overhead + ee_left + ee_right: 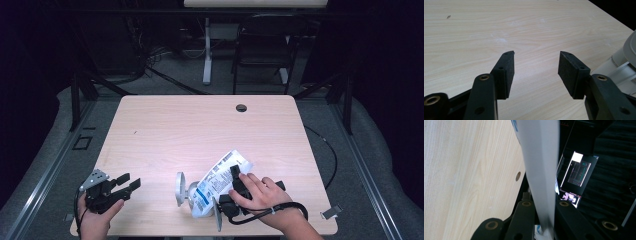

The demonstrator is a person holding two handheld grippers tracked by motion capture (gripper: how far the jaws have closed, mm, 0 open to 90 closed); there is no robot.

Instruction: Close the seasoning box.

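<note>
A white pouch (220,175) with blue print and label text lies tilted near the table's front edge, resting over a silver spool-like object (181,189) with round end discs. My right gripper (235,173) is shut on the pouch from its right side. In the right gripper view the pouch (541,157) stands edge-on between the jaws of that gripper (545,203). At the front left corner, my left gripper (131,181) is open, with nothing between its pads. The left gripper view has this gripper (536,56) over bare wood, with the silver object (624,57) at the right edge.
The light wooden table (200,125) has a cable hole (241,108) near its far edge. Beyond it stand a dark chair (265,45) and a white desk leg (207,55). A lit monitor (576,172) is off the table in the right gripper view.
</note>
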